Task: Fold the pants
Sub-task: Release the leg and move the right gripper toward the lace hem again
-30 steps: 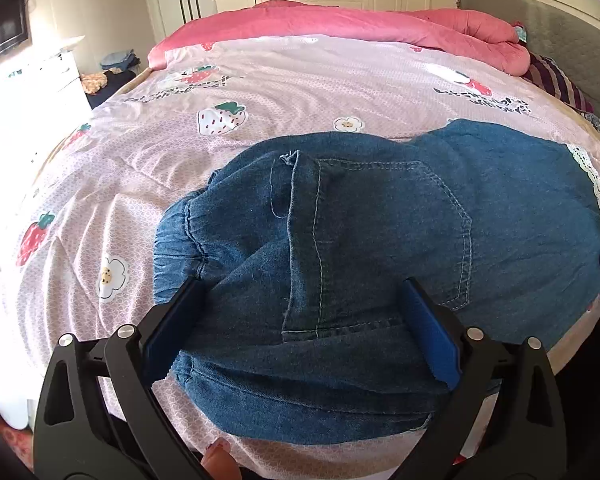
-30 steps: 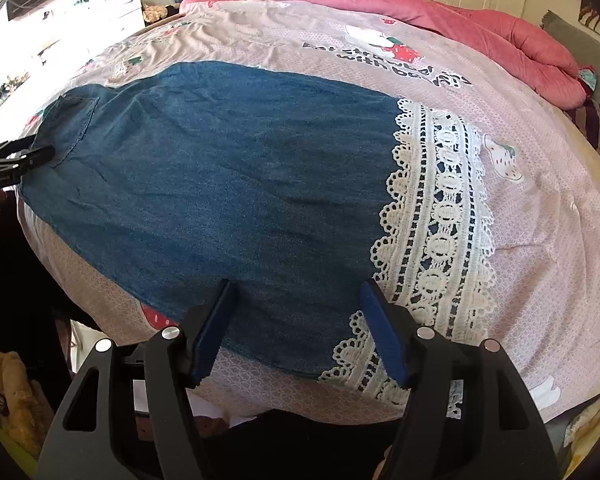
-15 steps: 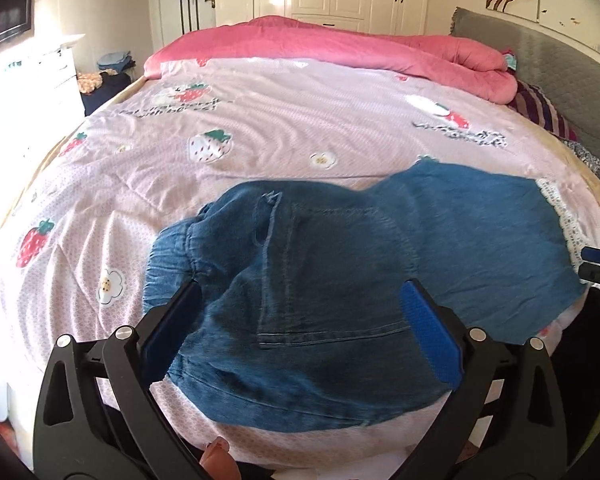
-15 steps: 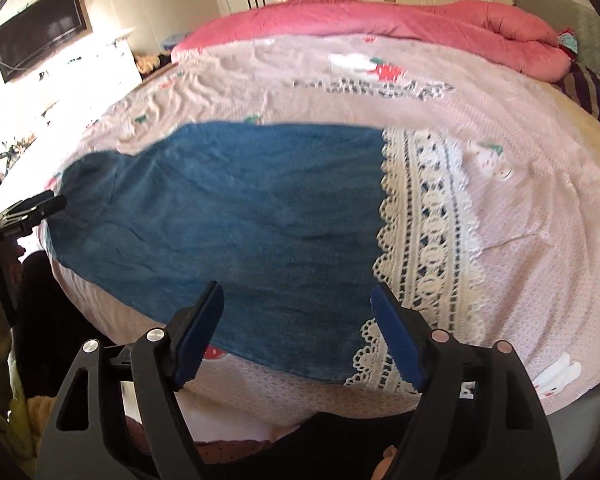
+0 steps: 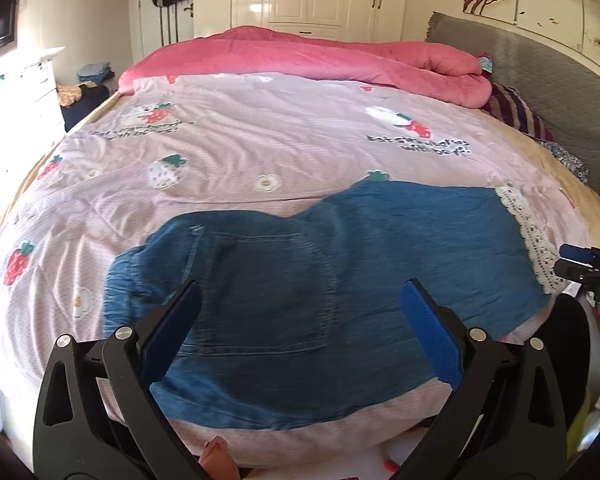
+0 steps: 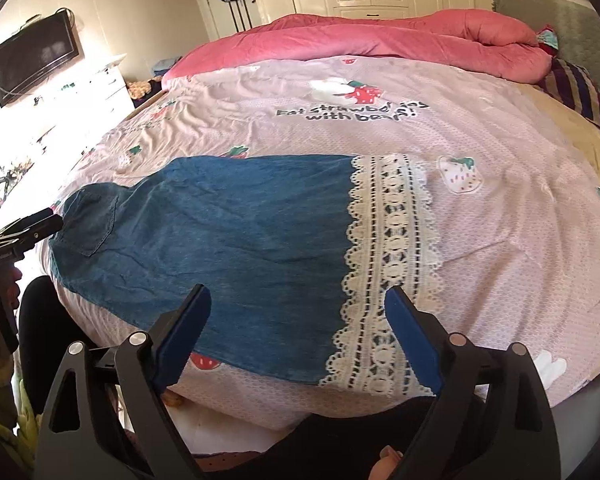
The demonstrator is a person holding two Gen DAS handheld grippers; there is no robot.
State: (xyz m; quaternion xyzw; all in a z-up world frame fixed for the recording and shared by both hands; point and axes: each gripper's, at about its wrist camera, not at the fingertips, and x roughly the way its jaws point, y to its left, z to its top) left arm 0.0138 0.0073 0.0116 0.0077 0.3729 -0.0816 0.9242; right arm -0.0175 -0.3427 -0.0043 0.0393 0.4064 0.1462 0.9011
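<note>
the pink bed sheet (image 6: 500, 216) has words on it: "eat strawberries with bears!". the blue pants (image 5: 340, 280) lie flat on the bed near its front edge, with a white lace hem (image 6: 384, 264). the left gripper (image 5: 300, 320) hangs above the pocket end, fingers spread wide. the right gripper (image 6: 298, 332) hangs above the lace end, fingers spread wide, holding nothing.

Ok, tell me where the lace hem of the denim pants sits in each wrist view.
Left wrist: lace hem at the far right, a thin strip beside the right hand-held gripper.
Right wrist: lace hem centre-right, broad, running down toward the lower edge.
Shared landmark: pink quilt along the bed's far side.
</note>
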